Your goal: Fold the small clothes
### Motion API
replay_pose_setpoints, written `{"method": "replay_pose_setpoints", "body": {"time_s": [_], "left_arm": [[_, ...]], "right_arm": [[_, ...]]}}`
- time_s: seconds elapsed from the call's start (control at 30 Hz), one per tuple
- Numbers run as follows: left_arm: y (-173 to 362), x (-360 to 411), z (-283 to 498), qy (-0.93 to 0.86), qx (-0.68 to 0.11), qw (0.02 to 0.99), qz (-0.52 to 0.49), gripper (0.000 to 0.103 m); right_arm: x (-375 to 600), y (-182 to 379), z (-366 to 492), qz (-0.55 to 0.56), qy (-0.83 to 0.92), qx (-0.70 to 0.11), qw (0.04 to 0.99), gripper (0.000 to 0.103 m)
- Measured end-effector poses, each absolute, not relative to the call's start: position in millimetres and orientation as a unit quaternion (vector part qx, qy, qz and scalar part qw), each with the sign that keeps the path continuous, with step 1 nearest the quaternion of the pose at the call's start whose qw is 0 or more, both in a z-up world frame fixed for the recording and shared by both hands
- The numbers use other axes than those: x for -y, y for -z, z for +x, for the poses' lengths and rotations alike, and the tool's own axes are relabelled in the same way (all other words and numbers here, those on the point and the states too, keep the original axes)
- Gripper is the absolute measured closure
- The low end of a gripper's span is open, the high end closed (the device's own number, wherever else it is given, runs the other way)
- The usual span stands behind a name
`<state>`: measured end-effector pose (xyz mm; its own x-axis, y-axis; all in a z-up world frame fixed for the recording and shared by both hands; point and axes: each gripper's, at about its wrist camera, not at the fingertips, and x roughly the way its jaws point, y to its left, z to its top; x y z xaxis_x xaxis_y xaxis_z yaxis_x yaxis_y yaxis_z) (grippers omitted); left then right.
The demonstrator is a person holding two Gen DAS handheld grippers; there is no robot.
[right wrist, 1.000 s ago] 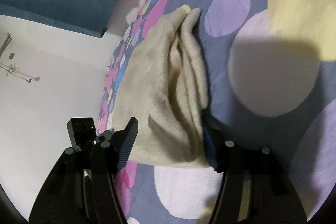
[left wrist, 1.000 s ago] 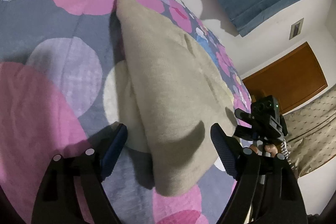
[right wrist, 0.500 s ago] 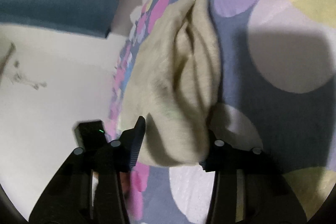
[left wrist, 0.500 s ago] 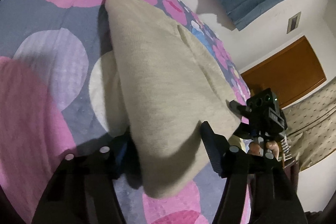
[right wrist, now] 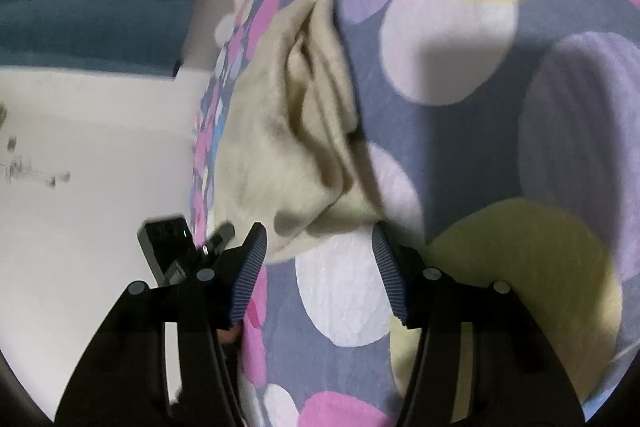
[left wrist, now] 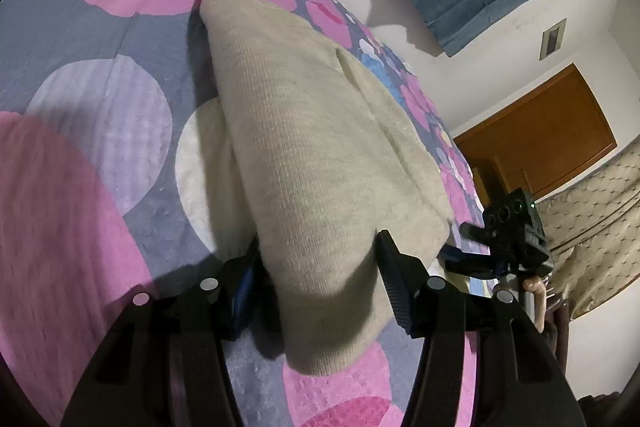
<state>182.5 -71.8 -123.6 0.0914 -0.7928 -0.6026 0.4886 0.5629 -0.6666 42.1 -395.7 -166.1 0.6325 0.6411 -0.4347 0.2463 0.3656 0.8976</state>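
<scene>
Beige knit garment folded on a bed, one hand-held gripper at each near corner.

The beige garment [left wrist: 312,155] lies lengthwise on the spotted bedspread [left wrist: 100,115] of the bed, its near end bunched and lifted. The left hand-held gripper [left wrist: 316,291] has that thick near fold between its fingers, and its jaws are closing on it, the cloth filling the gap from pad to pad. The right hand-held gripper [right wrist: 316,267] sits just short of the garment's near edge; its jaws are opening, about half apart, with only bedspread between the pads and the cloth's hem just past the fingertips.
</scene>
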Motion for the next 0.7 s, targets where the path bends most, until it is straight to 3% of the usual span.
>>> {"method": "replay_pose_setpoints", "body": {"time_s": [0.07, 0.27, 0.7], "left_arm": [[124, 73, 182, 0.443, -0.508, 0.724, -0.147, 0.047], [123, 73, 182, 0.445, -0.507, 0.723, -0.149, 0.047], [126, 69, 182, 0.451, -0.506, 0.719, -0.152, 0.047]], "right_arm": [[394, 176, 38, 0.591, -0.151, -0.405, 0.681, 0.048], [383, 169, 54, 0.554, -0.113, -0.403, 0.719, 0.048], [406, 170, 44, 0.569, -0.144, -0.299, 0.753, 0.045]]}}
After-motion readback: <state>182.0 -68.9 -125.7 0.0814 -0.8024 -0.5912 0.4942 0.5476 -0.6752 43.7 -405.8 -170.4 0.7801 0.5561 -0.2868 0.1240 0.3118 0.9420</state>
